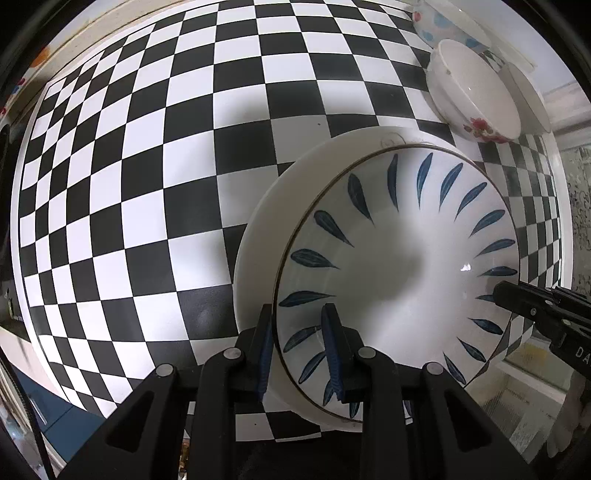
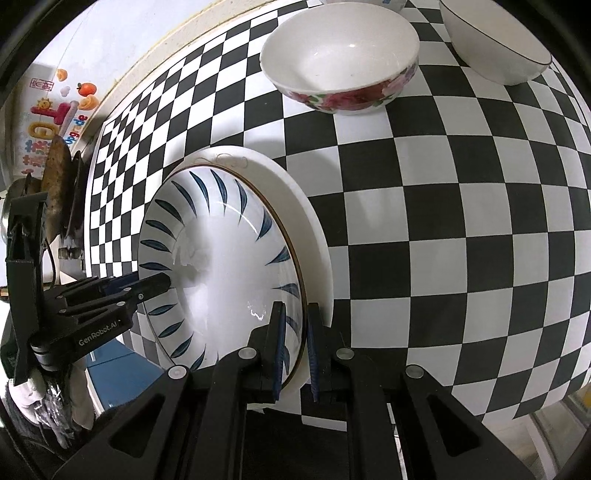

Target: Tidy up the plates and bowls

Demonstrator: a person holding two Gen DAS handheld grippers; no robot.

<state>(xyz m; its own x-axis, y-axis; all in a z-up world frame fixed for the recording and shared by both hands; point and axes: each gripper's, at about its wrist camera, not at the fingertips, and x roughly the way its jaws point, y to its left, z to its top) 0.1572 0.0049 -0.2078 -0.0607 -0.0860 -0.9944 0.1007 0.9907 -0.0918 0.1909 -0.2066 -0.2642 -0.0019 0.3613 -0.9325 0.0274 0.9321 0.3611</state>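
Gripping opposite edges of the same dish, both tools hold a blue-leaf plate [image 1: 399, 258] that sits inside a larger plain white plate [image 1: 258, 236] on the checkered surface [image 1: 147, 184]. The left tool [image 1: 299, 354] points down with its blue-padded fingers [image 1: 330, 347] pinching the near-left rim of the blue-leaf plate, one finger inside the dish and one outside, between the two plates. In the right wrist view the right tool [image 2: 295, 343] is likewise pinched on the rim at the near-right side, one pad on the inner face and the other in the gap beside the white plate's edge. Each tool shows in the other's view: the right one enters at the right edge of the left wrist view, the left one at the left edge of the right wrist view, its tip on the plate's rim. Farther away on the surface stands a white bowl with red flowers [image 2: 343, 62], upright, with a black-rimmed white bowl [image 2: 495, 40] just to its right and a bowl with blue spots [image 1: 439, 22] beyond it. Colourful stickers [image 2: 55, 114] mark the wall at the far left.
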